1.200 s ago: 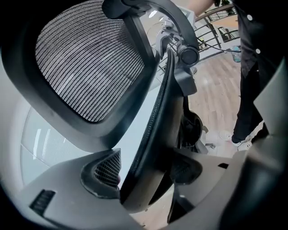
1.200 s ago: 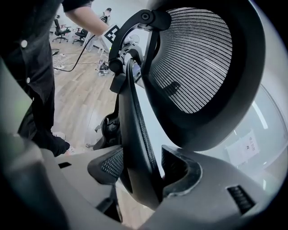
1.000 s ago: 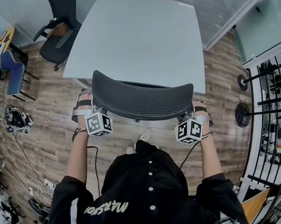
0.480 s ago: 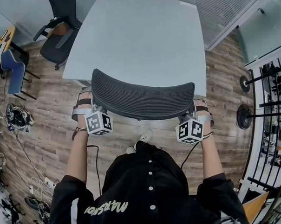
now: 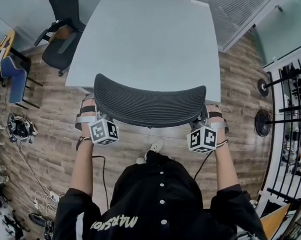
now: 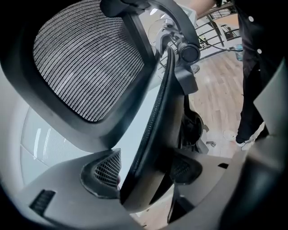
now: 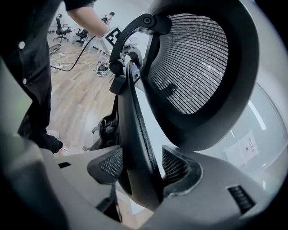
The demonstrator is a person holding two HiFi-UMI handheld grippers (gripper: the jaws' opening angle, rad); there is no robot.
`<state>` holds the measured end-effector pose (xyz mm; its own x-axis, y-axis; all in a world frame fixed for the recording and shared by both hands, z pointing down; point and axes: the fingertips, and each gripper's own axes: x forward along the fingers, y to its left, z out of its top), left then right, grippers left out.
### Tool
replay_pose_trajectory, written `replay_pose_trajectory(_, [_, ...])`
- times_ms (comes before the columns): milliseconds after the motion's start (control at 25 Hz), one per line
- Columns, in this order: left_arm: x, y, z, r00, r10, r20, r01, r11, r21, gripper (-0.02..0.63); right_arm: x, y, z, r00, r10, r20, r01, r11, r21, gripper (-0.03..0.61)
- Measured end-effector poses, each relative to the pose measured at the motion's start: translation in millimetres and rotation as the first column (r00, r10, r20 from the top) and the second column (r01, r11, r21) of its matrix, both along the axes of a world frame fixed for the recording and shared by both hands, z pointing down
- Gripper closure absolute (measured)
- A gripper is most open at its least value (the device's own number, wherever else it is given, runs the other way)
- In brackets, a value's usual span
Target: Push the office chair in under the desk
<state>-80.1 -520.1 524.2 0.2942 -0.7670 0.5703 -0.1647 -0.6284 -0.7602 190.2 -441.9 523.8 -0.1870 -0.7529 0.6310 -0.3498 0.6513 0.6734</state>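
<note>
Left gripper [image 6: 145,170] and right gripper [image 7: 143,167] clamp the backrest [image 5: 150,104], desk [image 5: 147,37] dead ahead: 1 uneven shove could swivel it askew.

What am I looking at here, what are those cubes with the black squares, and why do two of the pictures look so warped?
There is no robot here. A person holds a two-jaw gripper in each hand, and the cubes are part of those grippers. The top-down picture comes from a camera on the person's head. It shows a grey desk with nothing on it, and a black mesh chair back at its near edge. The two warped pictures come from wide-angle cameras that ride on the grippers and look along their jaws. The left gripper grips one side edge of the chair back, and the right gripper grips the other.
</note>
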Motion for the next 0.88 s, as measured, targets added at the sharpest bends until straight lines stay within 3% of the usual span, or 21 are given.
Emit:
replay_pose_trajectory(320, [-0.8,0.2,2.5,1.0,0.001,-0.001,-0.001,1.0,0.0,0.301,-0.5,-1.5,2.7,1.0,-0.012,-0.013,0.012,1.0,-0.005,0.317])
replay_pose_trajectory(600, [-2.4,12.9,-0.4,0.999,0.036,0.0,-0.036,0.998,-0.053,0.313,2.0,1.7,1.2,1.0,-0.004,-0.023,0.004,1.0,0.001,0.322])
replay_pose_trajectory(760, [-8.4,23.5,-7.0,0.999,0.024,-0.032,-0.026,0.998,-0.056,0.354,3.3,11.2,-10.2,0.999,0.024,0.041,-0.026,0.999,0.026,0.331])
replay_pose_trajectory(880, [-12.0,29.5,-13.2,0.998,0.005,-0.06,-0.008,0.998,-0.056,0.369,5.5,18.6,-25.2,0.985,0.067,0.161,-0.075,0.996,0.049,0.352])
